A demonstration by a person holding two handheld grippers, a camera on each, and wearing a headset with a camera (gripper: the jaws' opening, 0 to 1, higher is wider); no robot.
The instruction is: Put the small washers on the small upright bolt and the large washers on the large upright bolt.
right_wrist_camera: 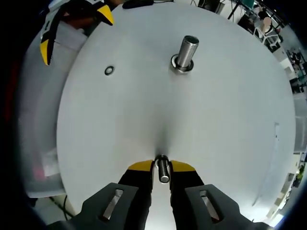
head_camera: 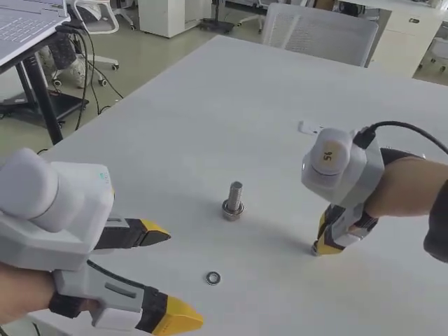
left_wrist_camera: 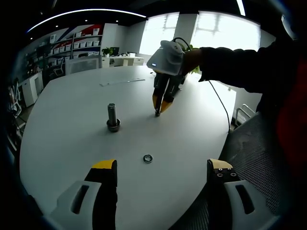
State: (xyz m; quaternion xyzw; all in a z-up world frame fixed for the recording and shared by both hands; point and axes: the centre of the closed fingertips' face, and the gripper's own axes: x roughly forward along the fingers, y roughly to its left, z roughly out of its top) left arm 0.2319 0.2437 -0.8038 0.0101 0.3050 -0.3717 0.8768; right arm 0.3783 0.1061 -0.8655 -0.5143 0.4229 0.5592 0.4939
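right gripper view: right tongs (right_wrist_camera: 163,166) clamp a small silver bolt (right_wrist_camera: 164,171) upright on the white surface (right_wrist_camera: 144,110), likely to steady it, left tongs (head_camera: 180,276) spread wide.

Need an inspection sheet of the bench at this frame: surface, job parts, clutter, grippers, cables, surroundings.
Surface: white table, looks clean.
Job's things: large bolt upright mid-table, rings around its base, count unclear; one washer flat on the table, apart from that bolt; small bolt between the right jaws.
Clutter: small white slip on the far side of the table.
Grippers: left gripper open, holding nothing, washer just ahead of it; right gripper pointing down with its tips at the table, shut on the small bolt.
Cables: black cable from the right gripper; loose cables under the side desk.
Surroundings: mesh chair beyond the table; laptop on the side desk.
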